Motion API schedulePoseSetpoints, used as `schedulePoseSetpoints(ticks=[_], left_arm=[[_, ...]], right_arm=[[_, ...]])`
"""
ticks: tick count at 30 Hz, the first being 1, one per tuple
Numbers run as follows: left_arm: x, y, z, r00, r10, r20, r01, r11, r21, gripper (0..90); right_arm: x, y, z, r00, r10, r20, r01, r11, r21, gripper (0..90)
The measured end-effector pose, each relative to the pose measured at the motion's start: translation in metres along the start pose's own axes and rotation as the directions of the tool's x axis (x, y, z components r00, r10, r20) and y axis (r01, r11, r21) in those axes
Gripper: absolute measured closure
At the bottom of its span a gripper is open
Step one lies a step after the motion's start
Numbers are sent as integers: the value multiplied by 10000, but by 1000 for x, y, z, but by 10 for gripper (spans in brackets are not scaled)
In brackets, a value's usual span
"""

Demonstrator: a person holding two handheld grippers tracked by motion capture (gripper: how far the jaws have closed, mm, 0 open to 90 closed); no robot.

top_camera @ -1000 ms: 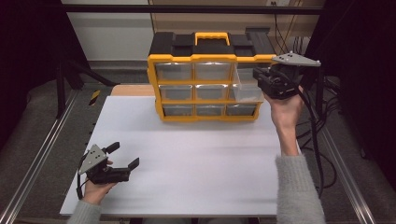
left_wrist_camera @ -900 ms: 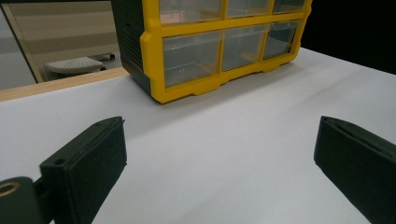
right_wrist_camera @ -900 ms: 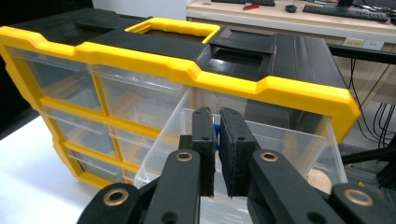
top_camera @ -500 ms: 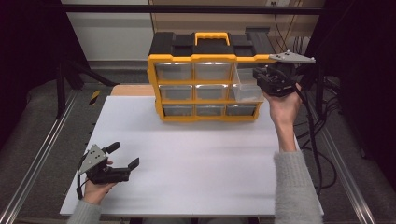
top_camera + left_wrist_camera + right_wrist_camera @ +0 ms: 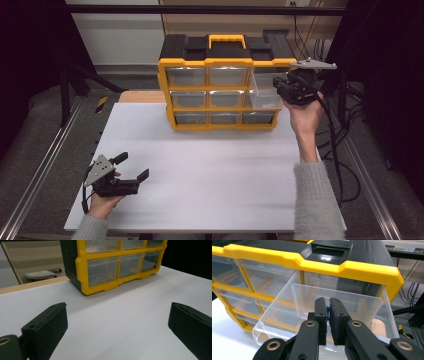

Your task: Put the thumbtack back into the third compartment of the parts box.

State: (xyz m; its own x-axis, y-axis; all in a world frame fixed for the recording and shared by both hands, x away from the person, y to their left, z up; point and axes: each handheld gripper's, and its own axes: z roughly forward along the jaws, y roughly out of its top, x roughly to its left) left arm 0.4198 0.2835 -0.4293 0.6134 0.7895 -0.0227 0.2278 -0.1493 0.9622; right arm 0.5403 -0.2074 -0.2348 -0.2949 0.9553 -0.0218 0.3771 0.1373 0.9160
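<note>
A yellow and black organizer (image 5: 220, 65) with clear drawers stands at the back of the white table (image 5: 215, 175). Its top right drawer (image 5: 265, 95) is pulled out. My right gripper (image 5: 281, 91) is held up at that drawer. In the right gripper view its jaws reach over the drawer (image 5: 287, 322) and my right gripper (image 5: 328, 305) is shut on a small blue thing (image 5: 327, 312), most of it hidden by the pads. My left gripper (image 5: 132, 166) rests low at the table's front left, open and holding nothing. In its own view my left gripper (image 5: 120, 322) faces the organizer (image 5: 82, 267).
Black cables (image 5: 350, 125) hang to the right of the table. A metal rail (image 5: 45, 165) runs along the left side, with a small yellow and black tool (image 5: 101, 103) beside it. A wooden strip (image 5: 140, 96) lies behind the white board.
The right gripper has levelled out slightly at the open drawer and barely shifted. The left gripper has not moved.
</note>
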Motion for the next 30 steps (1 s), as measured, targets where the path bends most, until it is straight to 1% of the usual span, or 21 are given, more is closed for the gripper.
schedulePoseSetpoints(ticks=[5,7,9,12,17,18,21,25,28,30], left_arm=[[0,0,0,10000,-6,2,6,10000,-8,20],[0,0,0,10000,-10,3,10,10000,-10,20],[0,0,0,10000,-2,4,2,10000,-5,20],[0,0,0,10000,-2,6,2,10000,-15,20],[0,0,0,10000,-28,1,28,10000,-42,20],[0,0,0,10000,-28,1,28,10000,-45,20],[0,0,0,10000,-28,8,28,10000,-34,19],[0,0,0,10000,-34,10,34,10000,-30,19],[0,0,0,10000,-27,15,27,10000,-31,19],[0,1,-1,10000,-25,11,25,10000,-45,19]], right_arm=[[0,0,2,10000,53,3,-53,9999,133,831],[-1,0,1,10000,52,-11,-52,9999,124,786],[-1,0,0,10000,6,14,-6,10000,73,772],[-2,0,-3,10000,-9,21,9,9999,-105,717],[-1,0,-14,9999,-78,-103,71,9982,-599,564],[-1,0,-17,9998,-81,-182,67,9971,-755,519],[0,-2,-25,9991,-105,-419,58,9937,-1115,439],[4,-6,-34,9983,-182,-545,96,9879,-1547,329],[6,-10,-39,9978,-117,-647,2,9844,-1761,268],[7,-13,-42,9972,-120,-738,-15,9836,-1805,234]])
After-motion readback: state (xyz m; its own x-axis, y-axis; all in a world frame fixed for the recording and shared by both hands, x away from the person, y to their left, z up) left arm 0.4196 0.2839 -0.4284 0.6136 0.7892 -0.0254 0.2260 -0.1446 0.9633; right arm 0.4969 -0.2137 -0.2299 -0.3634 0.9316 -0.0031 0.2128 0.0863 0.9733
